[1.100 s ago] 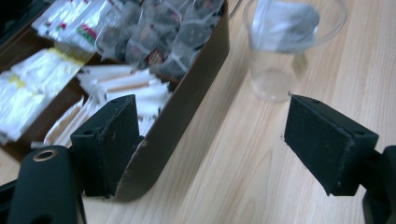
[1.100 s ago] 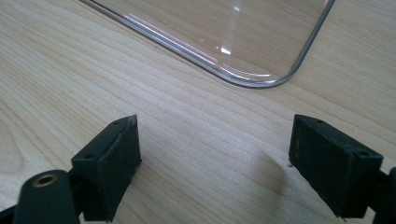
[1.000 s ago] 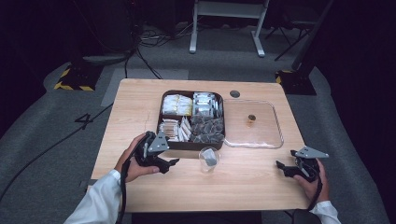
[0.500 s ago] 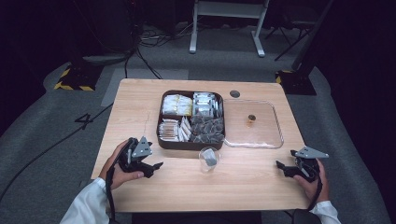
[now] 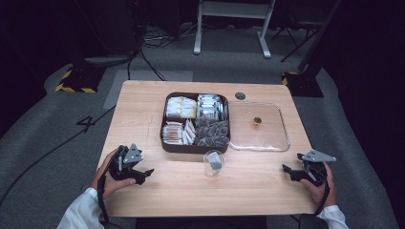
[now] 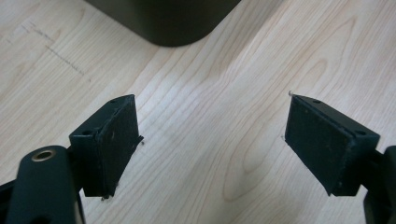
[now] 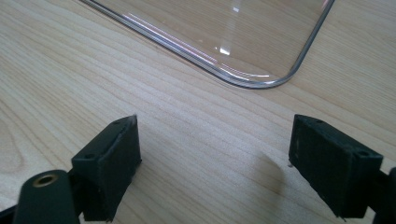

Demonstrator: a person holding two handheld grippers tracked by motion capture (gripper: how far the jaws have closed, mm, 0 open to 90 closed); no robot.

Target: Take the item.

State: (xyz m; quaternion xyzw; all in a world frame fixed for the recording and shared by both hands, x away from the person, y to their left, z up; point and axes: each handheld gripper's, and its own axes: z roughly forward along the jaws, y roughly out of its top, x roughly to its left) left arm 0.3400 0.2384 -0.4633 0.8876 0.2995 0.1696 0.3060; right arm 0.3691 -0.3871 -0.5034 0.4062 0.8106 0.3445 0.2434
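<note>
Near the dark box (image 5: 196,145), at its front left corner, the left gripper (image 5: 143,174) lay low over the table (image 5: 143,105) with jaws spread and empty, while the right gripper (image 5: 289,170), likewise unclenched, rested right of the small cup (image 5: 213,162) beside the clear lid (image 5: 260,128).

We see a light wooden table w/ rounded corners (image 5: 143,109) on grey carpet floor (image 5: 57,143); black-yellow hazard-striped base (image 5: 76,87) at left, white metal frame legs (image 5: 229,28) behind, black cables (image 5: 153,45), room dark.
</note>
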